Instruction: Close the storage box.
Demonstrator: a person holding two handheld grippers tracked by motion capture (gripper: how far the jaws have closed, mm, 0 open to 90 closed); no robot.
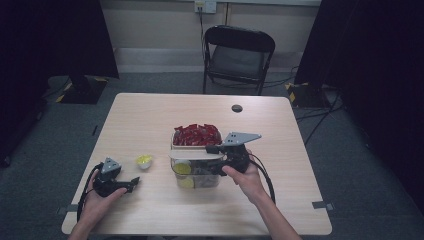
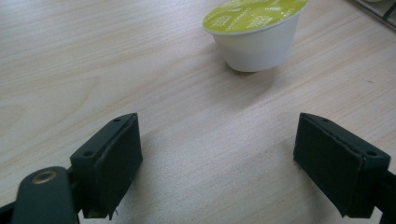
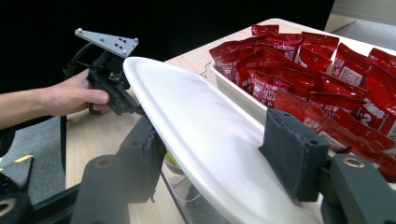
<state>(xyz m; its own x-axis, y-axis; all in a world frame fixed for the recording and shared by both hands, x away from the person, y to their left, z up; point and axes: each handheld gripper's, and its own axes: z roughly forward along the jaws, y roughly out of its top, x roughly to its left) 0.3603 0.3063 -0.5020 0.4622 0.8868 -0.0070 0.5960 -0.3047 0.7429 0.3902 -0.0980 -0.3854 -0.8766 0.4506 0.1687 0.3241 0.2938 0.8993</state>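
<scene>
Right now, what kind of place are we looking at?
Probably a recording studio or lab rather than a home: black curtains hang at both sides, a lone folding chair faces a bare wooden table, and cables trail over grey carpet.

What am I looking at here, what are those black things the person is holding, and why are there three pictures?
A person sits at a wooden table and holds a hand tool with a two-jaw claw in each hand. One picture looks down from above; the other two come from small cameras riding on each claw, looking along its black jaws.

The left claw rests open on the table, pointing at a small white pod with a green foil lid; nothing is between its jaws.

The right claw is at a clear container that has more green-lidded pods inside. A white lid lies tilted between its jaws, which stand apart on either side of it; whether they still press on it is hard to tell.

Behind the container sits a white tray of red packets.
</scene>
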